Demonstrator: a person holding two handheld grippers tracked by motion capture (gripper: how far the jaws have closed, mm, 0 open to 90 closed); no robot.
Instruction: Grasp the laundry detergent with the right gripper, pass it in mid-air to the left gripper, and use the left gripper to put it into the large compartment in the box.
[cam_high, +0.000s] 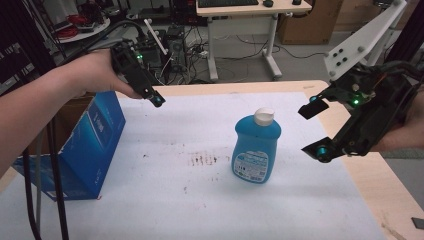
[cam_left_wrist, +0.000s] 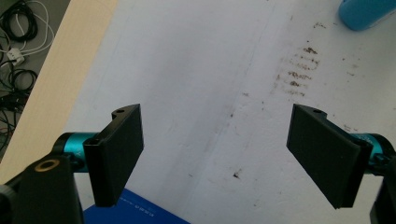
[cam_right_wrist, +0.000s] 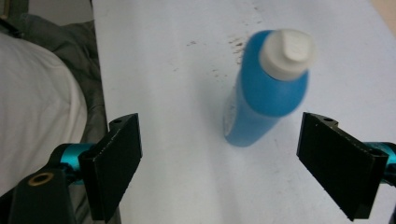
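Observation:
A blue bottle (cam_high: 256, 147) with a white flip cap stands upright near the middle of the white table cover (cam_high: 190, 210). My right gripper (cam_high: 316, 129) hovers to its right, open, with its jaws pointing at the bottle and not touching it. In the right gripper view the bottle (cam_right_wrist: 268, 88) appears slightly blurred ahead of the open right gripper (cam_right_wrist: 219, 163). My left gripper (cam_high: 155, 98) is held above the far left of the table. In its own view the left gripper (cam_left_wrist: 215, 154) is wide open over bare cover, and the bottle's base (cam_left_wrist: 364, 11) shows at the top right.
A blue carton (cam_high: 82, 150) stands at the table's left edge, and its top (cam_left_wrist: 135, 211) lies under the left jaws. Brown stains (cam_high: 202, 160) mark the cover left of the bottle. A white bracket (cam_high: 360, 42) rises at the far right. Desks and cables lie beyond.

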